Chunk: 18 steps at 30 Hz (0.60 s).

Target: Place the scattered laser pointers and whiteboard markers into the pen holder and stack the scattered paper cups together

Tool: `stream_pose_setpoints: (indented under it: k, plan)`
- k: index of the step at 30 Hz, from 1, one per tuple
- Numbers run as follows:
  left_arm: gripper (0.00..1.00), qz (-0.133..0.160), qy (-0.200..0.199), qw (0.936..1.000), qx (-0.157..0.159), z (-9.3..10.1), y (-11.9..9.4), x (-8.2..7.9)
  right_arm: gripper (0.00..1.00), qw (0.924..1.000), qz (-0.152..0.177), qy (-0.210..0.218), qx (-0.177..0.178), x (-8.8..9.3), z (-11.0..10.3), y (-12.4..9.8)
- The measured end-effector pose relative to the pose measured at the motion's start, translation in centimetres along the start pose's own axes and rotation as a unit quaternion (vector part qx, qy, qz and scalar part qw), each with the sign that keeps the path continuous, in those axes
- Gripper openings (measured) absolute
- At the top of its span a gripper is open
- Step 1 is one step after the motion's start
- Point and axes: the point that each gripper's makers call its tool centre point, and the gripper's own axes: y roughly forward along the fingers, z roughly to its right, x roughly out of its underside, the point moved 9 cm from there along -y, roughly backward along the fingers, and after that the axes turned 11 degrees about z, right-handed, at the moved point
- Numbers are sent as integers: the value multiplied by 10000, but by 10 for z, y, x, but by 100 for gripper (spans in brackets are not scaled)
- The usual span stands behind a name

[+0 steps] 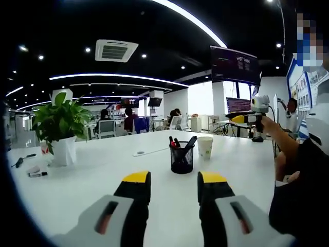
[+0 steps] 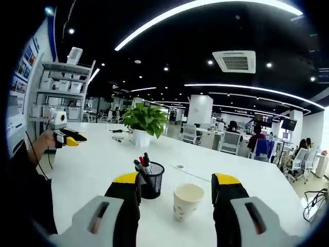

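Both tongs, left (image 1: 175, 184) and right (image 2: 176, 186), hang wide with nothing in them; the mesh pen holder (image 2: 152, 180) sits mid-surface just beside 1 paper cup (image 2: 188, 201).

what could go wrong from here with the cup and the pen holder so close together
1. The paper cup stands between the open jaws of the right gripper, right beside the mesh pen holder; a careless close might nudge the holder or crush the light cup.
2. Markers lie near the plant pot; reaching for them with the left gripper might bump the pot.
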Motion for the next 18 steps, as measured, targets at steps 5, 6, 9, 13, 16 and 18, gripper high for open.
stream_pose_setpoints:
  k: [5, 6, 9, 13, 16, 18]
  plan:
    - [38, 29, 138, 9999, -8, 0, 0, -2, 58, 9997, 226, 123, 10, -5, -6, -4]
    - [39, 34, 140, 9999, -8, 0, 0, -2, 57, 9996, 244, 134, 15, -6, -6, -4]
    - [41, 83, 66, 9999, -38, -1, 0, -4, 57, 9995, 248, 100, 138, -4, -17, -12]
    - [41, 120, 36, 9999, -92, -2, -2, -4, 55, 9992, 368, -12, 136, -7, -31, -22]
    - [40, 342, 19, 9992, -195, -4, -4, -8, 54, 9990, 439, -40, 119, -6, -38, -26]
    - [40, 405, -16, 9990, -204, -5, -4, -9, 54, 9990, 430, -4, 73, 0, -39, -25]
